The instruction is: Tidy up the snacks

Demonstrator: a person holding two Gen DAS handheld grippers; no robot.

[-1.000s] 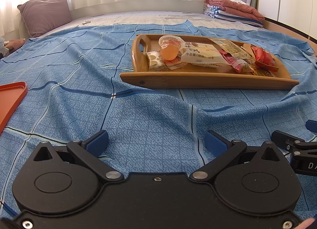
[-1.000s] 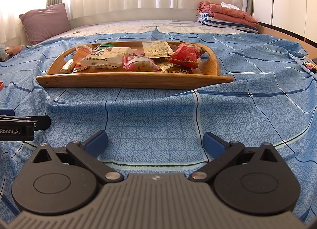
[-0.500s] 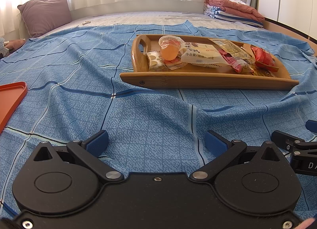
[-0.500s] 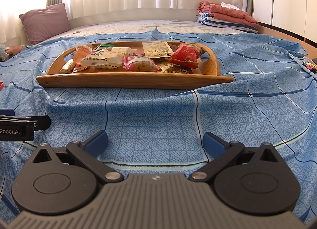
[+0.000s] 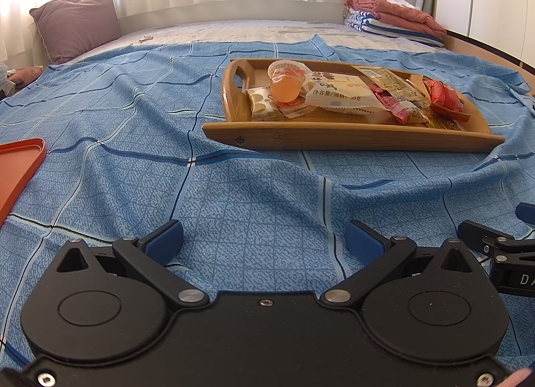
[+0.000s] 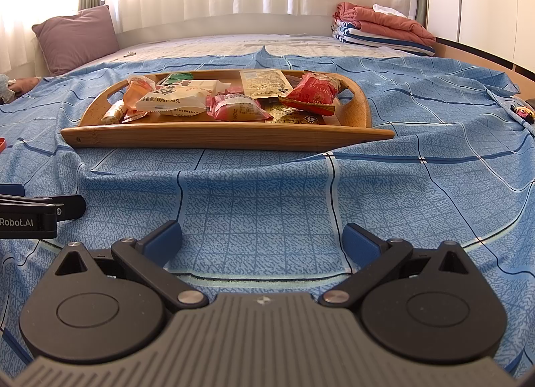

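Both grippers spread wide and empty: left gripper (image 5: 264,239), right gripper (image 6: 262,239). The snack-laden wooden tray (image 6: 214,139) sits mid-frame straight ahead of the right, long axis crosswise; right looks nearer.

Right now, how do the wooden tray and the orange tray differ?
1. The wooden tray is bamboo-coloured with cut-out handles; the orange tray is plain orange, no handle visible.
2. The wooden tray holds a pile of snack packets and a jelly cup; the visible part of the orange tray holds nothing.
3. The wooden tray lies ahead of both grippers; the orange tray sits at the far left, mostly out of frame.
Both rest on the blue bedspread.
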